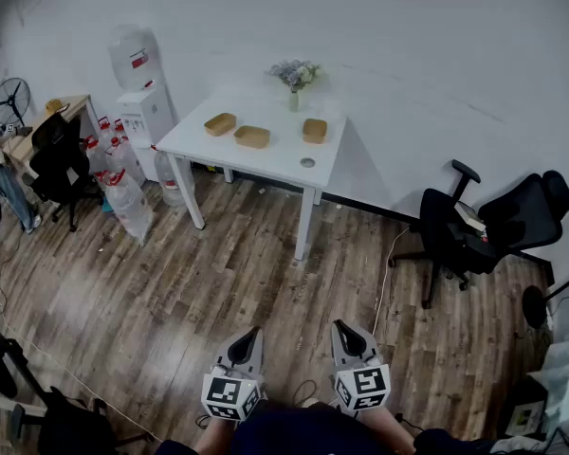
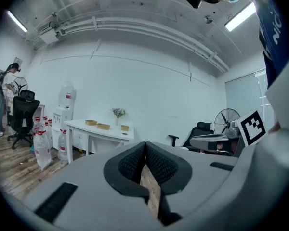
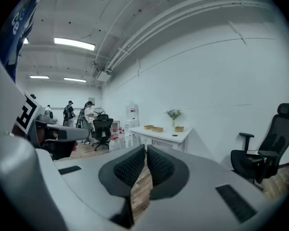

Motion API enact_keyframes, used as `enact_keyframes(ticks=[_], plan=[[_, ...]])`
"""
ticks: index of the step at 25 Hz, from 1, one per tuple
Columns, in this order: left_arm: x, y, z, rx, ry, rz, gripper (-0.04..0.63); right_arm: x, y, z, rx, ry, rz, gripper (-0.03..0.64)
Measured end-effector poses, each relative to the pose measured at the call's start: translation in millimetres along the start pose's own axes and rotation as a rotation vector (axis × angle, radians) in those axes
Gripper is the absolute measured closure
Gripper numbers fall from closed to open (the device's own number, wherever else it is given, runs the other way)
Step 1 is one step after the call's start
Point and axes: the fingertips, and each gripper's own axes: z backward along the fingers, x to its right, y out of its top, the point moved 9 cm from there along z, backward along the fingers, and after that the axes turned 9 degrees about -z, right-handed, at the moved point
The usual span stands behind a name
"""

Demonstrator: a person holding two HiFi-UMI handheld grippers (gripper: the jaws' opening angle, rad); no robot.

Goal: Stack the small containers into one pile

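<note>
**Containers unstacked on the surface; both grippers closed, holding nothing**

Left of the surface (image 1: 275, 159): a water dispenser (image 1: 144, 88) stands against the wall, just beside the surface's left end. Large water bottles (image 1: 123, 197) are clustered on the wood floor below it. Farther left, well apart from the surface, is a desk chair (image 1: 59, 159).

On the surface: three small tan containers, each lying separate, none on another.
- The left container (image 1: 220, 123) sits toward the left end.
- The middle container (image 1: 252, 136) is just beside it, slightly nearer the front edge.
- The right container (image 1: 314, 130) is apart from those two, toward the right end.
- A vase of flowers (image 1: 295, 79) stands at the back edge, between the middle and right containers.
- A small round object (image 1: 307, 162) lies near the front right corner; I cannot tell what it is.

Right of the surface: a black office chair (image 1: 450, 230), with a second office chair (image 1: 529, 211) beyond it, both well apart from the surface.

Grippers: side by side over the floor, well short of the surface's front edge.
- Left gripper (image 1: 254, 332): jaws together, tips touching, nothing between them.
- Right gripper (image 1: 339, 328): jaws drawn together, only a sliver of floor showing between the pads, nothing held.
</note>
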Motion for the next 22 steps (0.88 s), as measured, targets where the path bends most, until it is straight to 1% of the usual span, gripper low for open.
enact_keyframes(ticks=[4, 10, 13, 17, 22], plan=[[-12, 2, 1, 0.003, -0.017, -0.016, 0.577, -12, 2, -11, 0.01, 0.004, 0.012, 0.563], [-37, -1, 6, 0.009, -0.036, -0.024, 0.577, -26, 0, -23, 0.041, -0.026, -0.007, 0.563], [-55, -7, 8, 0.002, -0.05, -0.021, 0.577, -36, -4, -34, 0.051, -0.032, -0.037, 0.561], [-80, -14, 5, -0.009, -0.065, -0.002, 0.577, -55, -12, -50, 0.034, -0.03, -0.042, 0.561], [-104, -15, 2, -0.007, -0.076, -0.001, 0.577, -75, -27, -60, 0.007, -0.027, -0.052, 0.561]])
